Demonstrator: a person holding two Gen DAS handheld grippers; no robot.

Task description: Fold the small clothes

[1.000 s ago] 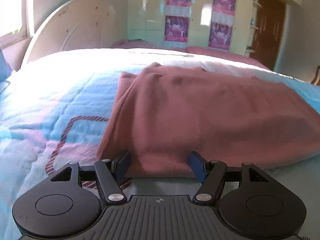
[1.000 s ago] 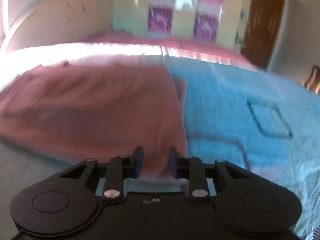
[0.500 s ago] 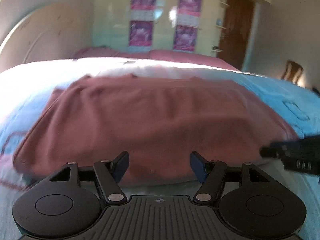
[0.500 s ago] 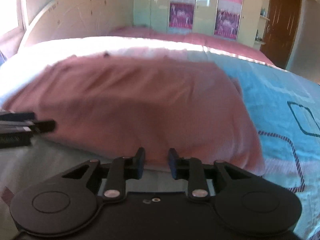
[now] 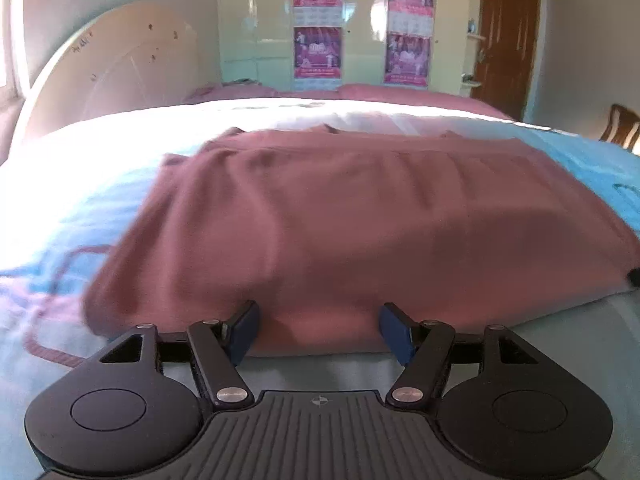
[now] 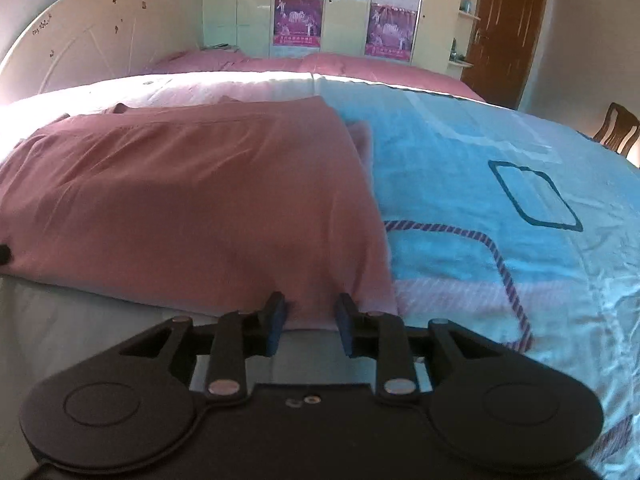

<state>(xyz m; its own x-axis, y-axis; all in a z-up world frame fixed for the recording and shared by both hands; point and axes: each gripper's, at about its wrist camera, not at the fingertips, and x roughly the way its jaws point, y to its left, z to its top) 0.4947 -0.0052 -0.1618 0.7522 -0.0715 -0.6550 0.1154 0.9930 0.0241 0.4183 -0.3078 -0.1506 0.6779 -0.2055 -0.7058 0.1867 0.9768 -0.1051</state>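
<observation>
My left gripper (image 5: 318,330): angled down at the near edge of the bed (image 5: 80,208), fingers set wide apart, the garment's near hem lying between the blue pads (image 5: 244,328) with nothing pinched.
My right gripper (image 6: 310,322): also tilted down at the near edge, fingers drawn close but with a gap; hem cloth sat in that gap, and I could not tell whether the pads pressed on it.
Garment (image 5: 360,220): a dusty-pink piece lying flat across the bed cover (image 6: 460,184), its near hem along the near edge, its right side ending just beyond my right fingers.
Far side: pink pillows (image 6: 360,64) at the far edge, then a pale wardrobe (image 5: 360,20) with posters and a brown door (image 6: 504,28).
Change, left: a second ago the garment's left edge ran up from my left finger; it had since slid off to the left of view.
Change, right: half a second ago more garment lay to the right of my fingers.
</observation>
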